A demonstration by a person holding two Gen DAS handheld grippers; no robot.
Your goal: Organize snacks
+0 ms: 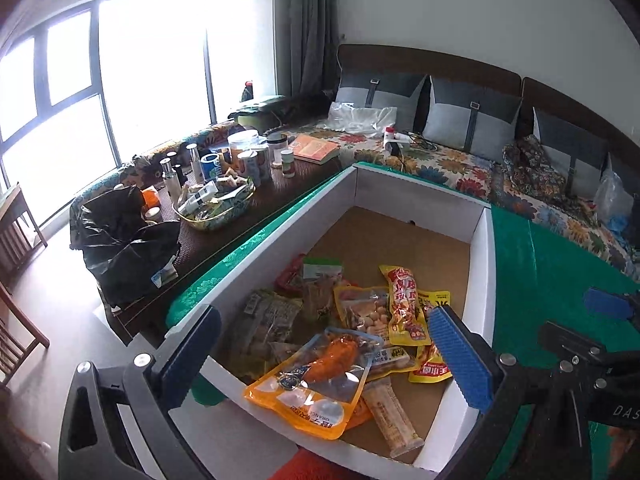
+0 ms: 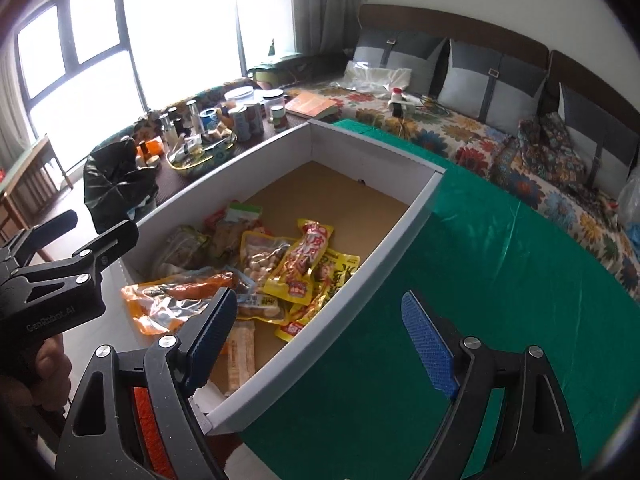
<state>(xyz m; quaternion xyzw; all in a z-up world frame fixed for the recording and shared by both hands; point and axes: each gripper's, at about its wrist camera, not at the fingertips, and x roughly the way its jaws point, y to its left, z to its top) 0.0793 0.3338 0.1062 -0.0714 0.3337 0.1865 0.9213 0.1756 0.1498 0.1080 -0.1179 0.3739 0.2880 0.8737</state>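
A white cardboard box [image 1: 482, 280] [image 2: 404, 224] with a brown floor stands on the green tablecloth [image 2: 460, 280]. Several snack packets lie in its near end: an orange pouch with a sausage [image 1: 316, 376] [image 2: 176, 296], a yellow and red packet [image 1: 404, 304] [image 2: 304, 260], a pale long bar [image 1: 394, 416] [image 2: 240, 356]. My left gripper [image 1: 332, 356] is open and empty, above the box's near end, over the orange pouch. My right gripper [image 2: 320, 340] is open and empty, astride the box's near right wall.
A dark side table [image 1: 224, 236] left of the box holds bottles, jars, a glass bowl [image 1: 216, 208] and a black plastic bag [image 1: 120, 240]. A sofa [image 1: 460, 160] with grey cushions runs behind. Wooden chairs [image 1: 16, 332] stand at far left.
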